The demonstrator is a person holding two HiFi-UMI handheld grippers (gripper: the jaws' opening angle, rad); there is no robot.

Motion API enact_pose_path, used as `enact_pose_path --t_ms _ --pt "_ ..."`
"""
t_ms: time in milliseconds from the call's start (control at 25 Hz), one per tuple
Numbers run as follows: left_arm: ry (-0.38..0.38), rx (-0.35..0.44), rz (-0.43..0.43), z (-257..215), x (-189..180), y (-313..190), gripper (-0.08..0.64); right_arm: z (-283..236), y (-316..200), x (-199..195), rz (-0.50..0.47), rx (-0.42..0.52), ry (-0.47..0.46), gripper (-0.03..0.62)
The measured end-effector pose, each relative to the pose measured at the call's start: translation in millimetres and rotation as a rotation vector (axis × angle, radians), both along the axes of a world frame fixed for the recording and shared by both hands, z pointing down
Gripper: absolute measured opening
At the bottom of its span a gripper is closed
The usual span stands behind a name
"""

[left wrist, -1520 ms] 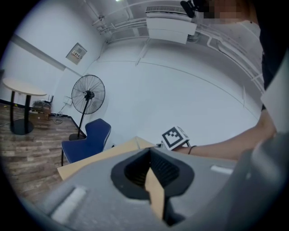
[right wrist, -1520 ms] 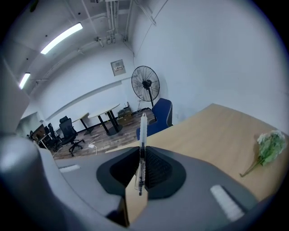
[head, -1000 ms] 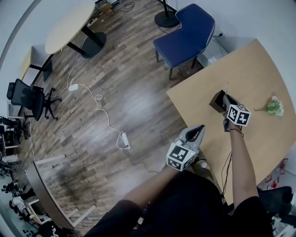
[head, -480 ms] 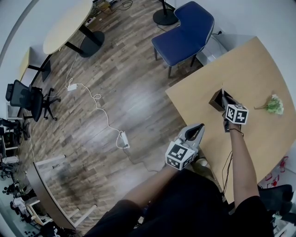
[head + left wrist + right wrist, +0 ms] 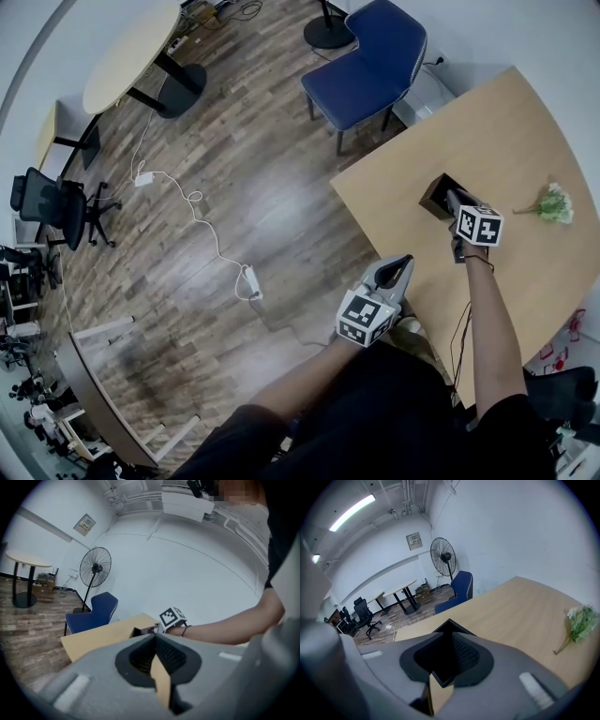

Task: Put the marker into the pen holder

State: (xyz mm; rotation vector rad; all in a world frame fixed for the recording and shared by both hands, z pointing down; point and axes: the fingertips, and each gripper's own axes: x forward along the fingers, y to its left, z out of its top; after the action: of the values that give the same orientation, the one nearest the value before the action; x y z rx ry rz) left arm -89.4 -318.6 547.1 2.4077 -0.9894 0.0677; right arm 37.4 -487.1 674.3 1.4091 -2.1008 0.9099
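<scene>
The right gripper (image 5: 453, 198) hangs over the open mouth of the black pen holder (image 5: 443, 660) near the table (image 5: 525, 131) edge, its jaws parted and holding nothing. The marker, upright and tip-up between those jaws a moment ago, no longer shows, so its axis cannot be told. The left gripper (image 5: 155, 639) is closed and empty, nearer the person

The pen holder (image 5: 431, 200) stands right under the right tongs (image 5: 454, 199). To their right, open tabletop (image 5: 520, 606) reaches a leafy sprig (image 5: 580, 620).
</scene>
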Motion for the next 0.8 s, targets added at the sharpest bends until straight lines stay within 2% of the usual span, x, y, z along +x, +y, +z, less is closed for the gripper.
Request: enact_pose_path --t_ms 240,440,800 --pt "-0.012 0.019 0.013 1 5 6 0.002 -17 21 11 0.016 0.029 -0.029 0.050" --pt "-0.019 0.054 0.022 -15 9 6 0.002 -52 43 24 0.063 0.091 -0.066 0.007" --pt "-0.010 0.118 0.054 -54 49 16 0.002 -112 112 84 0.165 0.175 -0.071 0.002"
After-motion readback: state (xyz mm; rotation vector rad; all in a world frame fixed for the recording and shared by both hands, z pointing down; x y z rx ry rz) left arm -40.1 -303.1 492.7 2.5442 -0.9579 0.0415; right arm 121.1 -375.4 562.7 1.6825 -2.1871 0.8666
